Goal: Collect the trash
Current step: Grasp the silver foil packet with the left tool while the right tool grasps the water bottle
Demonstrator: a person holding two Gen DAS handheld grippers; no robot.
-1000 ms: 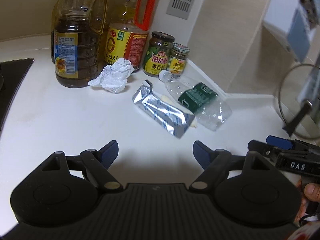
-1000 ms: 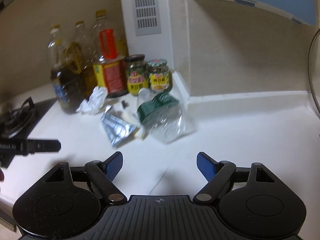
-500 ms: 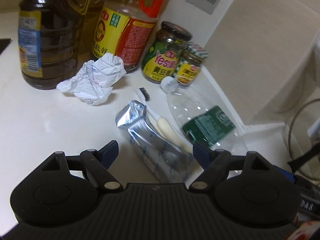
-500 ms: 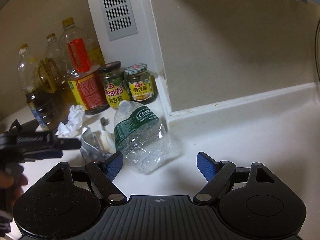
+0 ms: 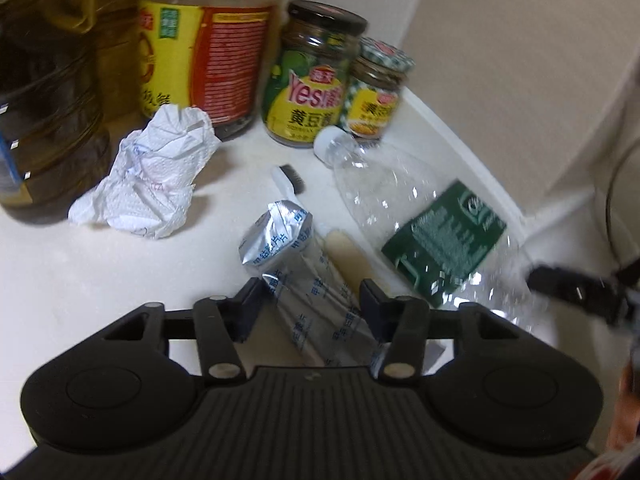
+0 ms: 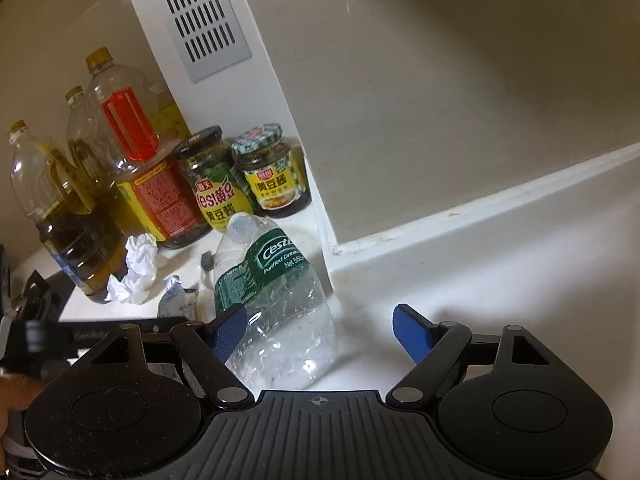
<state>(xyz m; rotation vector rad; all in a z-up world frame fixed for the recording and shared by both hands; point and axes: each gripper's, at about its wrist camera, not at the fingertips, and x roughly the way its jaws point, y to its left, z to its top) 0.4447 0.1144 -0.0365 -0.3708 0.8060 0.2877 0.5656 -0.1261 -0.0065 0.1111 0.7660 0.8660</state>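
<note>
A crumpled silver foil packet (image 5: 308,280) lies on the white counter (image 5: 80,280) between the fingers of my left gripper (image 5: 312,308), which is open around it. A toothbrush (image 5: 292,180) lies beside it. An empty clear plastic bottle with a green label (image 5: 432,232) lies to the right. A crumpled white paper (image 5: 148,188) lies to the left. My right gripper (image 6: 320,332) is open, its left finger (image 6: 228,332) against the bottle (image 6: 276,308).
Oil bottles (image 5: 48,92), a yellow-and-red-labelled bottle (image 5: 200,48) and two sauce jars (image 5: 312,88) stand at the back against the wall. A white vented column (image 6: 208,40) rises behind them. A wall ledge (image 6: 480,216) runs to the right.
Both grippers moved forward and down toward the trash. The left gripper's fingers have narrowed around the foil packet. The right gripper has come up to the bottle.
</note>
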